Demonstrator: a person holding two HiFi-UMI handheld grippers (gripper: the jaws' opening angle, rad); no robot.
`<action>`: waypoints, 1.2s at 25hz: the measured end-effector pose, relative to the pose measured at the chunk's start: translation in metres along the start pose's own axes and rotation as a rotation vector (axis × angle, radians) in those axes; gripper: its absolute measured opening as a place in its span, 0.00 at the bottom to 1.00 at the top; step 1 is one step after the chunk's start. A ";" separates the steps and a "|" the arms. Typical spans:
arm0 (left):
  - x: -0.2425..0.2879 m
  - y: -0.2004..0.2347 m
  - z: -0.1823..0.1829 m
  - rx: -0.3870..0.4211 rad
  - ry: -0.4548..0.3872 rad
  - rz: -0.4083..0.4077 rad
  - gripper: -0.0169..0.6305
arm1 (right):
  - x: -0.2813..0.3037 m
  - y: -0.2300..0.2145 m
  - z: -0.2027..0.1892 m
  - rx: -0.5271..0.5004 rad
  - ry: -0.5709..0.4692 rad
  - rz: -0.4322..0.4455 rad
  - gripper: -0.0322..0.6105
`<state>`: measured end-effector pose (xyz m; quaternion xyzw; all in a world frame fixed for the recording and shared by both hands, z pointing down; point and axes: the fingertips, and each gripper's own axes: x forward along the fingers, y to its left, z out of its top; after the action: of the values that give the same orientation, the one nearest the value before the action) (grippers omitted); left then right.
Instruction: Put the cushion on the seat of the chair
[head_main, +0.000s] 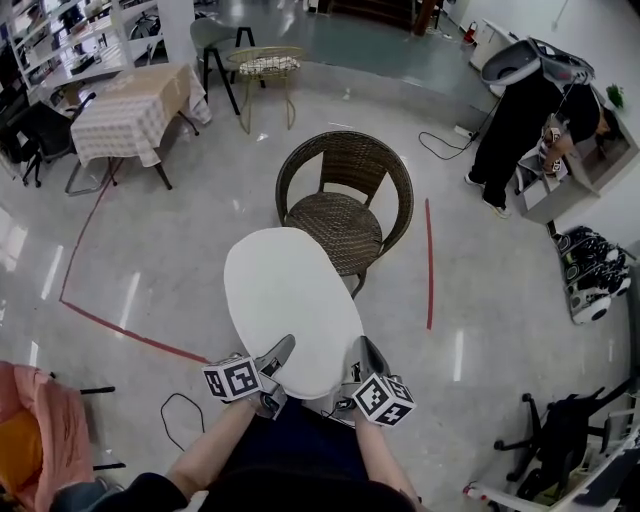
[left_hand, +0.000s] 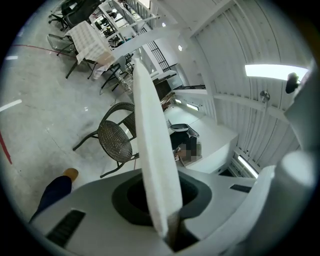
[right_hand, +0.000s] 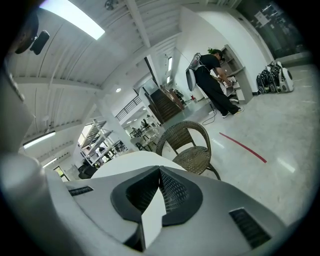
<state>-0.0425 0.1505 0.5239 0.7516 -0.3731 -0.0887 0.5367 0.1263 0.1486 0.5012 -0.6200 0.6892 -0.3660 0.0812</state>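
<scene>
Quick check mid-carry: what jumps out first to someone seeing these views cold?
The big white cushion fills the middle, its near edge clamped by the left gripper and right gripper. Just beyond it stands the empty brown wicker chair. At upper right a person in black bends over a shelf.

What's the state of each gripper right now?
Left gripper: shut on the cushion.
Right gripper: shut on the cushion as well.

One cushion (head_main: 290, 300), one wicker chair (head_main: 340, 222)
</scene>
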 end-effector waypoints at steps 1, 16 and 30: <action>0.003 0.001 0.001 0.004 0.006 0.000 0.14 | 0.002 -0.002 -0.001 0.006 0.003 -0.004 0.05; 0.069 0.015 0.074 0.002 0.044 0.006 0.14 | 0.098 0.003 0.036 0.021 0.022 -0.004 0.05; 0.148 0.025 0.142 -0.002 0.110 -0.016 0.14 | 0.187 0.006 0.084 0.005 0.030 -0.042 0.05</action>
<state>-0.0256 -0.0558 0.5271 0.7580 -0.3368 -0.0521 0.5561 0.1285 -0.0562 0.5017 -0.6285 0.6763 -0.3787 0.0646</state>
